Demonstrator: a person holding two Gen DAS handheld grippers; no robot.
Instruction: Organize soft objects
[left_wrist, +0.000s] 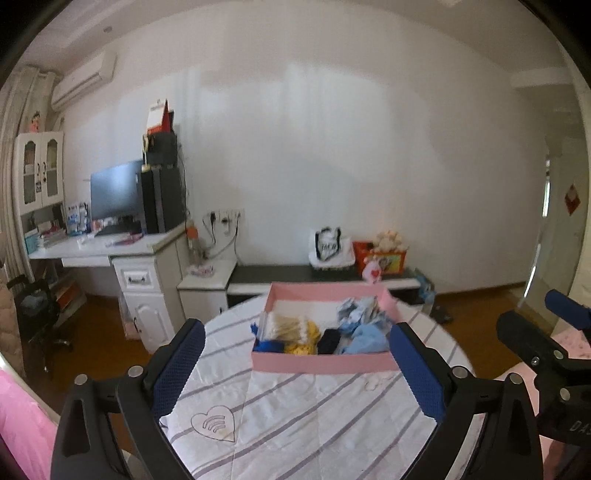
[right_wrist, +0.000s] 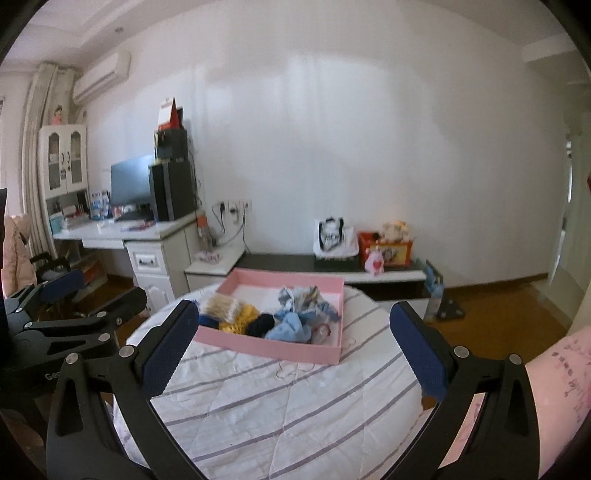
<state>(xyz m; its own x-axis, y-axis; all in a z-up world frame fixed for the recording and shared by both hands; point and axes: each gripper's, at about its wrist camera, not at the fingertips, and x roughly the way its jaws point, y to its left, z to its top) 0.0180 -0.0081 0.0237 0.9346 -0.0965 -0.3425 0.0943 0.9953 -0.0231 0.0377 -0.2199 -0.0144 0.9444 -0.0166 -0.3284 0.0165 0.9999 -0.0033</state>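
A shallow pink box (left_wrist: 325, 363) sits on a striped white quilt (left_wrist: 288, 413) at the far part of the bed. Inside lie soft things bunched toward its near side: yellow knit (right_wrist: 240, 319), a dark navy piece (right_wrist: 260, 325), and light blue cloths (right_wrist: 290, 328). The left gripper (left_wrist: 295, 365) and right gripper (right_wrist: 295, 345) both hover nearer than the box, jaws spread wide, holding nothing. Beyond, a white desk (left_wrist: 110, 247) with a monitor (left_wrist: 116, 192) stands far left.

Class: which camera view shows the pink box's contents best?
The right wrist view: the pink box sits unobstructed between open jaws. In the left wrist view the same box has its near right corner hidden behind a finger pad.
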